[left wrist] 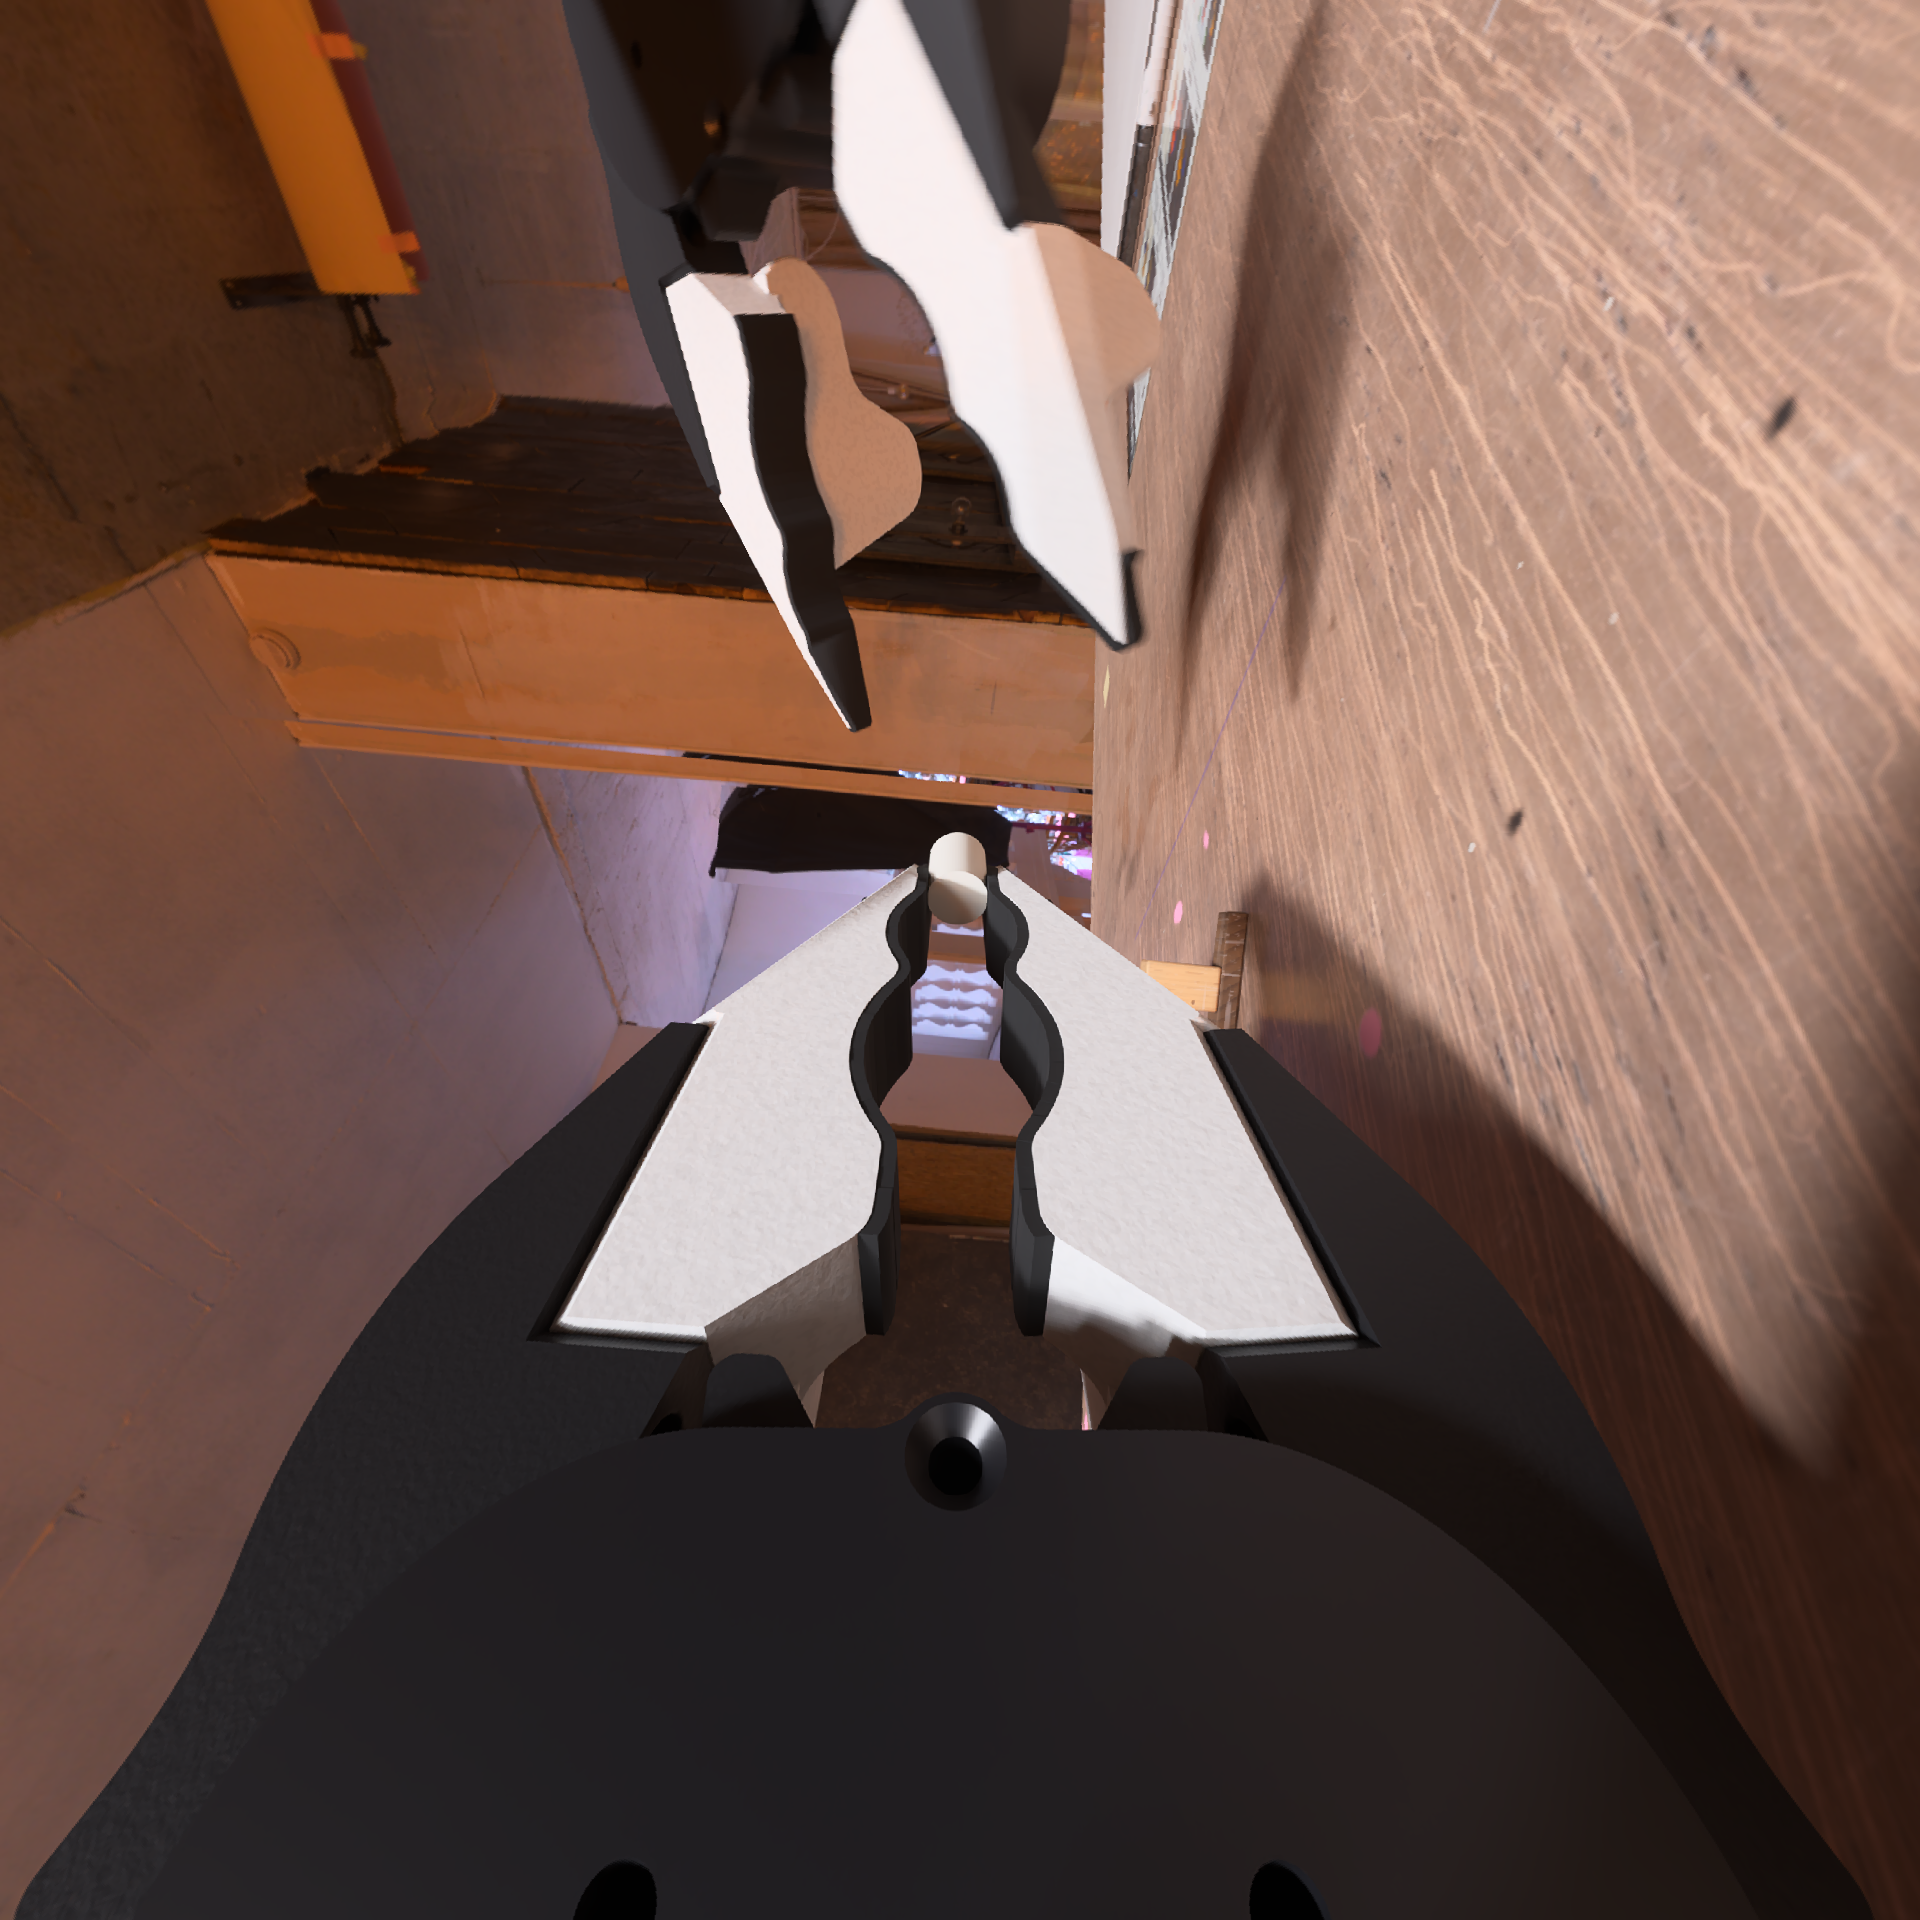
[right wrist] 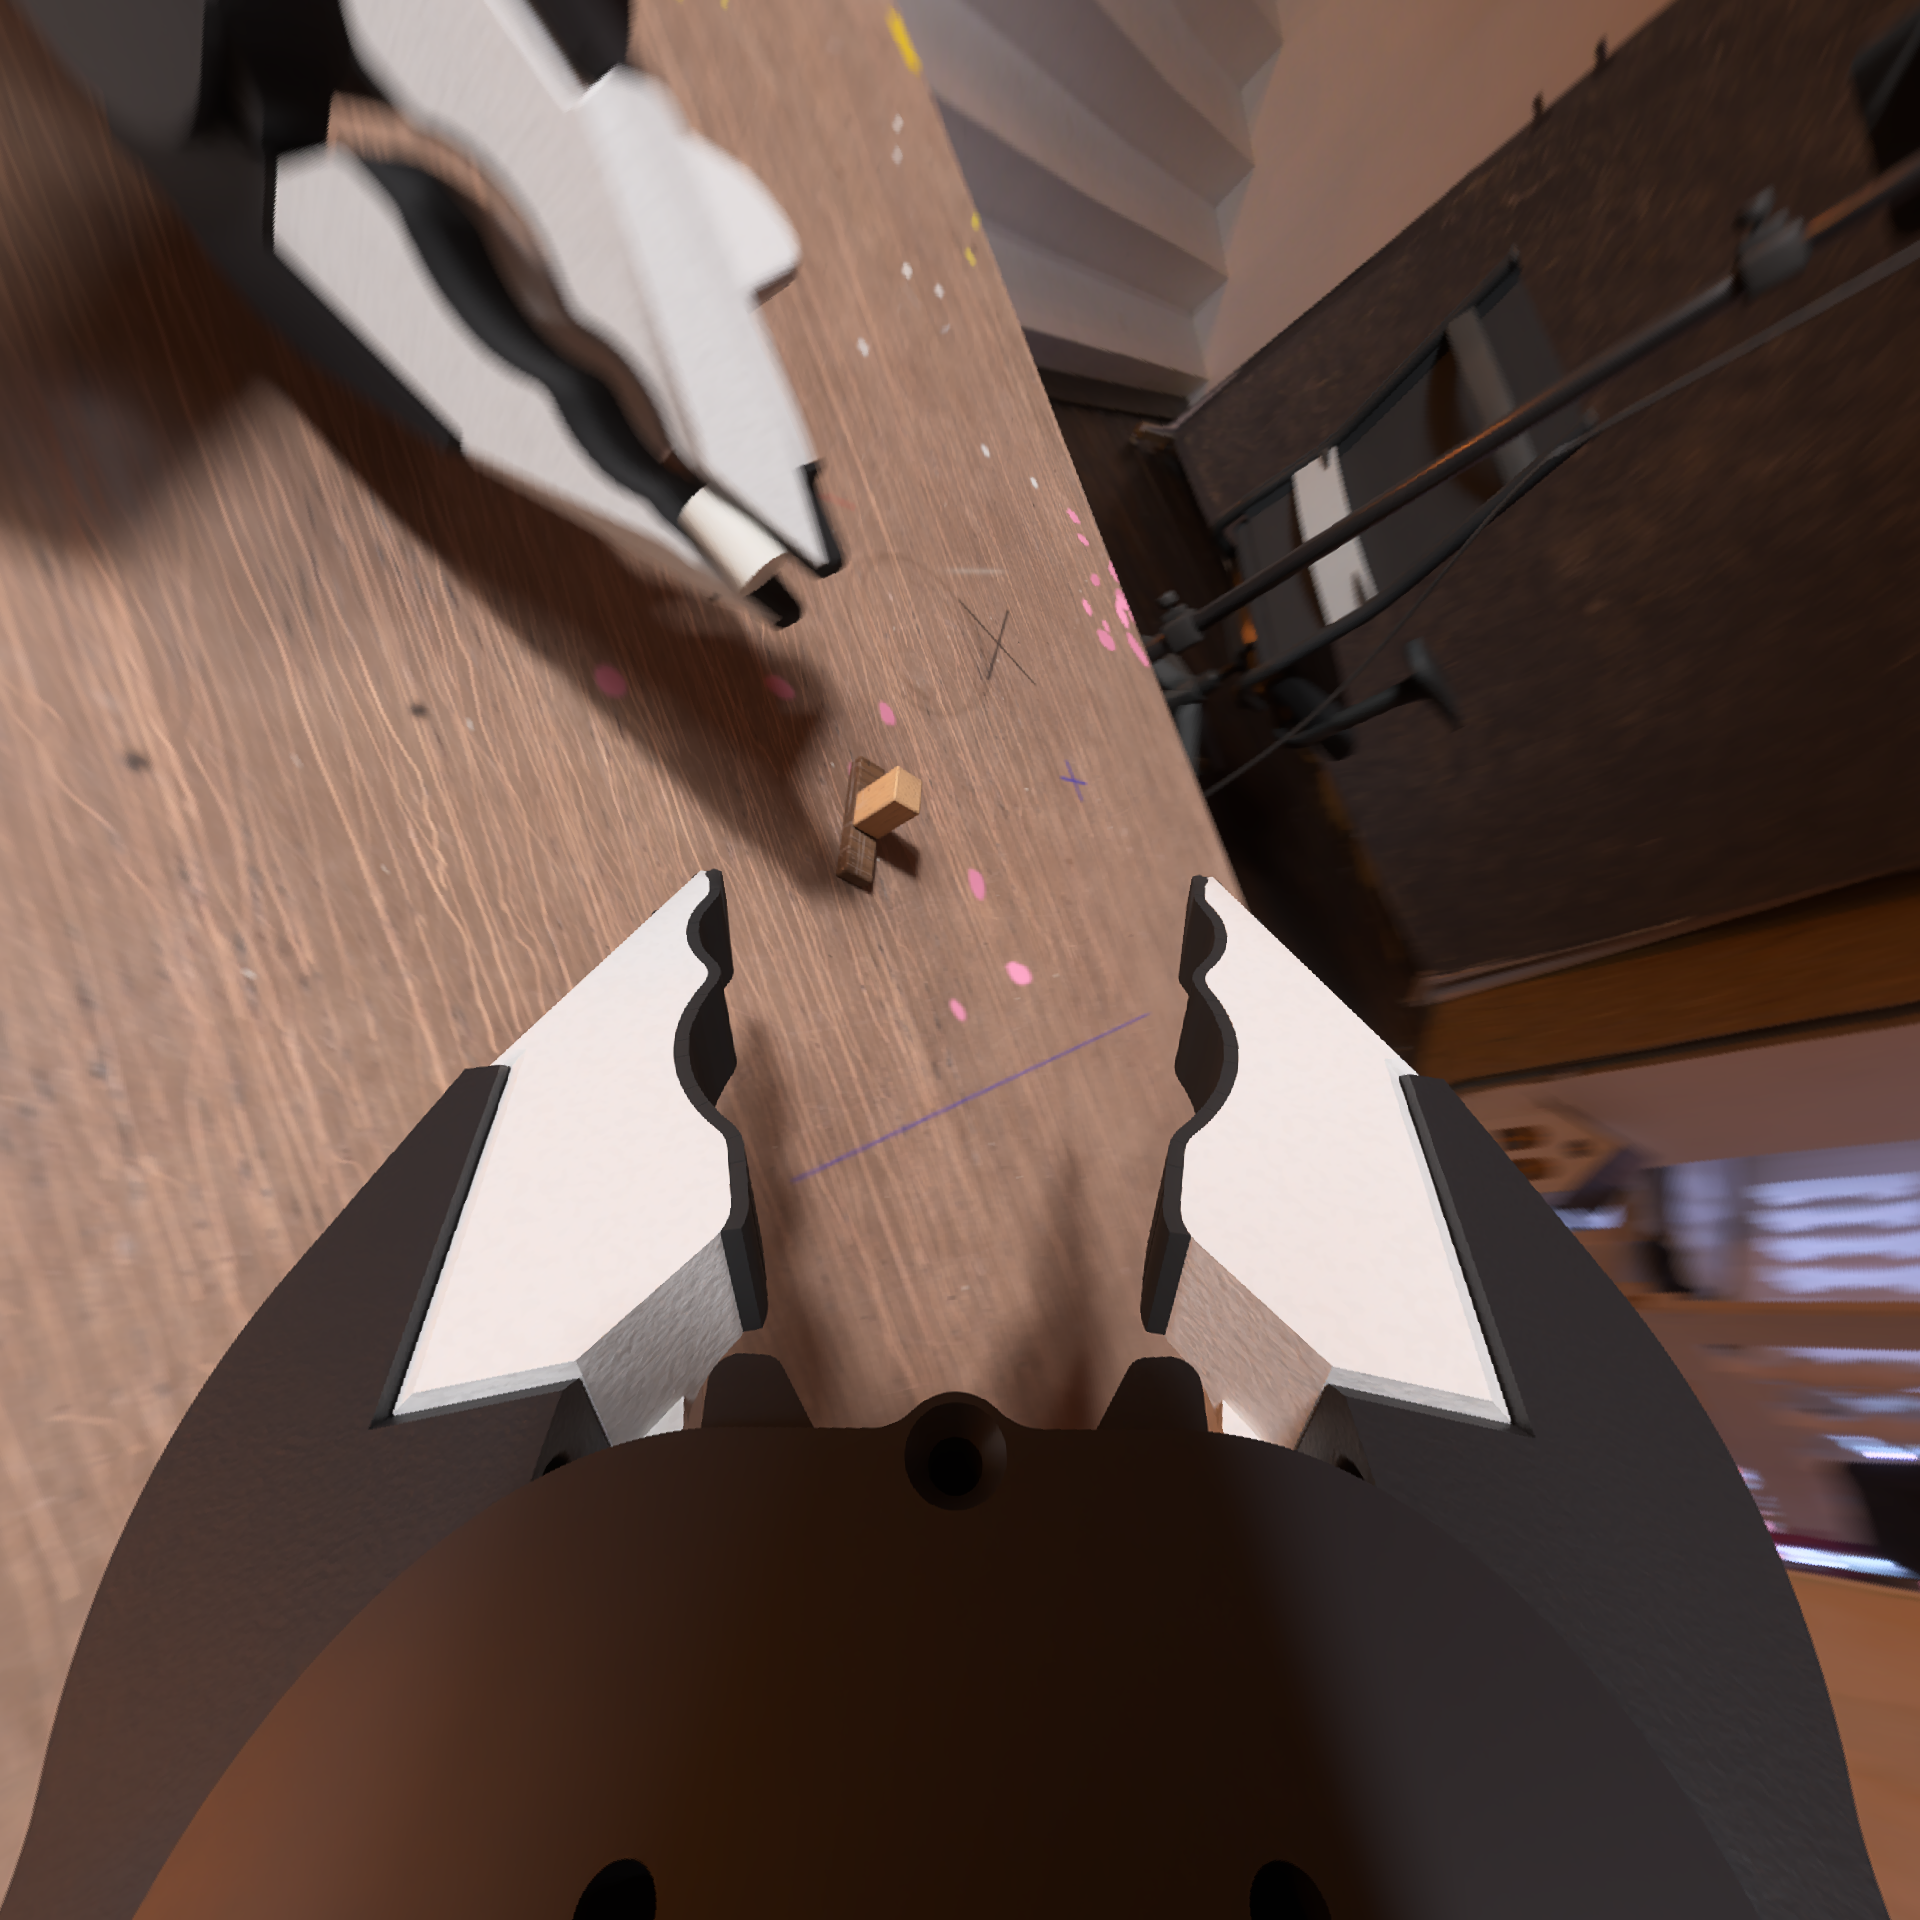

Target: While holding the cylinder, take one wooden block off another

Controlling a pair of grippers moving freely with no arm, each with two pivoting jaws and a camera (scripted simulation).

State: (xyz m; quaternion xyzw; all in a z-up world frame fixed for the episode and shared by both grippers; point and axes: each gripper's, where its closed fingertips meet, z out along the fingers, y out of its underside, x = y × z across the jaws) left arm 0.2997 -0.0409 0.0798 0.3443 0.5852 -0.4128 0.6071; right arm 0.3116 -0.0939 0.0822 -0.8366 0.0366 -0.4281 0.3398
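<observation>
My left gripper (left wrist: 956,883) is shut on a small cream cylinder (left wrist: 957,879) at its fingertips and holds it above the wooden table (left wrist: 1558,727). The same gripper shows in the right wrist view (right wrist: 774,582) with the cylinder (right wrist: 727,535) in its tips. My right gripper (right wrist: 954,883) is open and empty, above the table and short of the blocks. A light wooden block (right wrist: 886,802) rests across a dark wooden block (right wrist: 858,847) on the table ahead of it. The blocks also show in the left wrist view, light (left wrist: 1179,982) and dark (left wrist: 1232,961). The right gripper shows there, open (left wrist: 987,675).
The table (right wrist: 312,831) bears pink paint spots (right wrist: 1018,974), pen marks and a blue line (right wrist: 966,1101). Its edge runs close beyond the blocks, with dark furniture (right wrist: 1558,727) and cables past it. A wooden ledge (left wrist: 623,665) and an orange object (left wrist: 322,156) lie beyond the table.
</observation>
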